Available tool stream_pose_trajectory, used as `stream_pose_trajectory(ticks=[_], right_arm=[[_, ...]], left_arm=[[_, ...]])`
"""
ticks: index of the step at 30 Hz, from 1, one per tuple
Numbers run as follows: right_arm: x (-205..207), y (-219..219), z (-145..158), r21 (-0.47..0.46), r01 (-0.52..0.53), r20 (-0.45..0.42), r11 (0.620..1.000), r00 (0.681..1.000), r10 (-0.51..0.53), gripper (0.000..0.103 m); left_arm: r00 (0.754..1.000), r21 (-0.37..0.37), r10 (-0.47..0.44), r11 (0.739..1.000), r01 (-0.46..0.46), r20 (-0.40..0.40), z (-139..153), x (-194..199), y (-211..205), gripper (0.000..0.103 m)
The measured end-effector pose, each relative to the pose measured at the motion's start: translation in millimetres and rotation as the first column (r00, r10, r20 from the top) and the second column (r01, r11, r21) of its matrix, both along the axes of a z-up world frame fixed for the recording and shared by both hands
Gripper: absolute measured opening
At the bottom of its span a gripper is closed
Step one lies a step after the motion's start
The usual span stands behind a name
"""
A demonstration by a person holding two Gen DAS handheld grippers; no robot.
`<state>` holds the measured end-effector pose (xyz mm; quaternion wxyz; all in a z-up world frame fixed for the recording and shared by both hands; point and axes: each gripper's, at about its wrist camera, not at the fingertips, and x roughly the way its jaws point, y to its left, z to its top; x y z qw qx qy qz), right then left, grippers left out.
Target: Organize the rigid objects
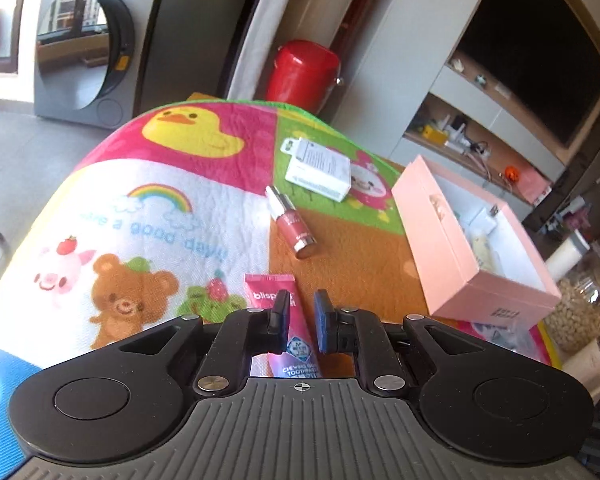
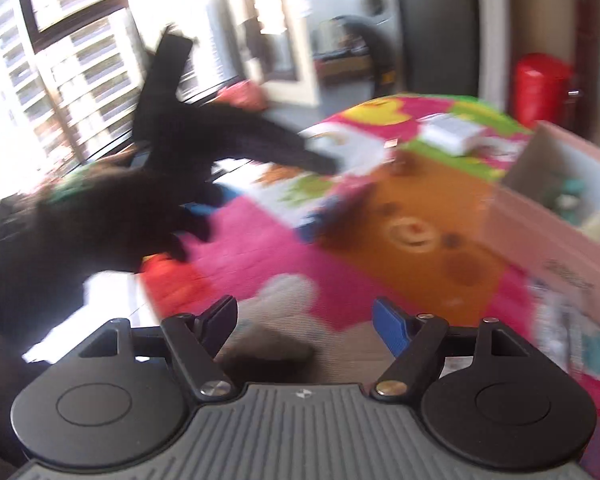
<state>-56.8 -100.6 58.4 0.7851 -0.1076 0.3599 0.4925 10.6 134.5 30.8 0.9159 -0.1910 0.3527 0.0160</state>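
A pink toothpaste tube (image 1: 286, 330) lies on a cartoon-print mat (image 1: 148, 216) covering the worktop, its near end passing between the narrowly parted pads of the left tongs (image 1: 302, 326), which hover over it without a visible squeeze (from this angle it cannot be told whether either pad touches the tube). Farther along the mat, a small red bottle (image 1: 294, 222) lies on its side, and beyond it sits a white packet (image 1: 320, 168). To the right stands an open pink box (image 1: 456, 264), already holding a few small items, with jars just past it at the worktop's right edge. The right tongs (image 2: 304, 322) stand wide apart and hold nothing, low over the near part of the mat in a blurred view, with the person's dark-sleeved left arm (image 2: 112, 208) reaching across on the left. The step in hand appears to be picking up the tube for the box. To do it well, the left tongs should settle so the tube's body lies squarely between both pads, then pinch across its width rather than at the thin crimped end. A level lift would keep the tube from swinging, and the carry to the right should clear the box's near wall before release.
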Motion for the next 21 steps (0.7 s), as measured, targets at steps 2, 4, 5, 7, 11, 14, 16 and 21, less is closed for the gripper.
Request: stream_pose_trajectory(ticks=[2, 4, 5, 7, 11, 14, 16, 21], right_arm=[[-4, 19, -5, -0.038, -0.064, -0.042, 0.997, 0.997, 0.063, 0.075], [-7, 33, -14, -0.09, -0.115, -0.073, 0.989, 0.991, 0.108, 0.075], [-9, 37, -20, -0.126, -0.128, -0.07, 0.984, 0.99, 0.12, 0.075], [-13, 40, -31, -0.197, -0.122, -0.04, 0.973, 0.992, 0.116, 0.075], [-7, 26, -38, -0.203, -0.058, -0.04, 0.977, 0.998, 0.051, 0.068], [-2, 13, -40, -0.201, 0.012, 0.019, 0.979, 1.0, -0.008, 0.048], [1, 5, -41, -0.193, 0.059, 0.051, 0.979, 0.997, -0.05, 0.048], [6, -10, -46, -0.184, 0.161, 0.121, 0.97, 0.983, -0.14, 0.048]], left_arm=[[0.999, 0.012, -0.018, 1.0, 0.018, -0.028, -6, 0, -6, 0.015], [1.0, 0.04, -0.022, 0.999, 0.023, -0.01, -7, -6, -9, 0.015], [1.0, 0.051, -0.025, 0.998, 0.026, -0.009, -6, -9, -11, 0.015], [1.0, 0.061, -0.03, 0.998, 0.03, -0.004, -5, -12, -12, 0.015], [0.999, 0.102, -0.044, 0.994, 0.045, -0.008, -3, -14, -19, 0.016], [0.998, 0.118, -0.068, 0.991, 0.068, -0.004, -4, -13, -25, 0.016], [0.997, 0.127, -0.075, 0.989, 0.075, -0.002, -4, -13, -27, 0.016], [0.995, 0.135, -0.1, 0.986, 0.101, -0.014, -1, -17, -34, 0.016]])
